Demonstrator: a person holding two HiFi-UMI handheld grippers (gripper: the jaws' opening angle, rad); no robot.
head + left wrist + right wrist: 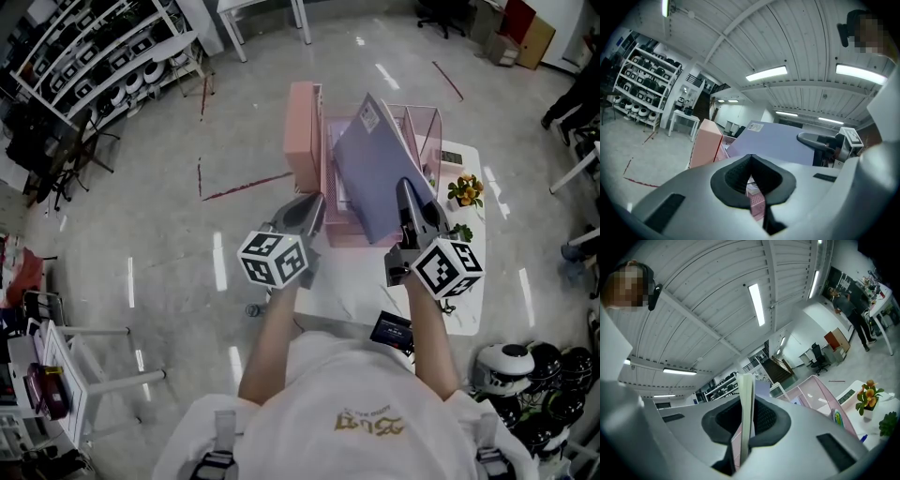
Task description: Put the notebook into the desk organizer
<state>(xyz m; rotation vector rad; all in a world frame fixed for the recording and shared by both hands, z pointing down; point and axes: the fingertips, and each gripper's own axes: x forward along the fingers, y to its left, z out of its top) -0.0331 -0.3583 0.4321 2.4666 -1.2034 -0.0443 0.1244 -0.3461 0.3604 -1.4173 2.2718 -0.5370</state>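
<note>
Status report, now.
Right gripper shut on lavender notebook. Notebook tilted over pink desk organizer, not yet in. Left gripper shut, empty. Nothing seen in the way.

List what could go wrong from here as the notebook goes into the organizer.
1. Only the right gripper holds the notebook, pinching its near edge. The left gripper is shut beside it and gives no support, so the large cover could pivot or slip.
2. The notebook hangs tilted over the pink desk organizer, so its far edge might catch a divider or the rim.
3. The small flower pot stands close to the right and could be knocked.
</note>
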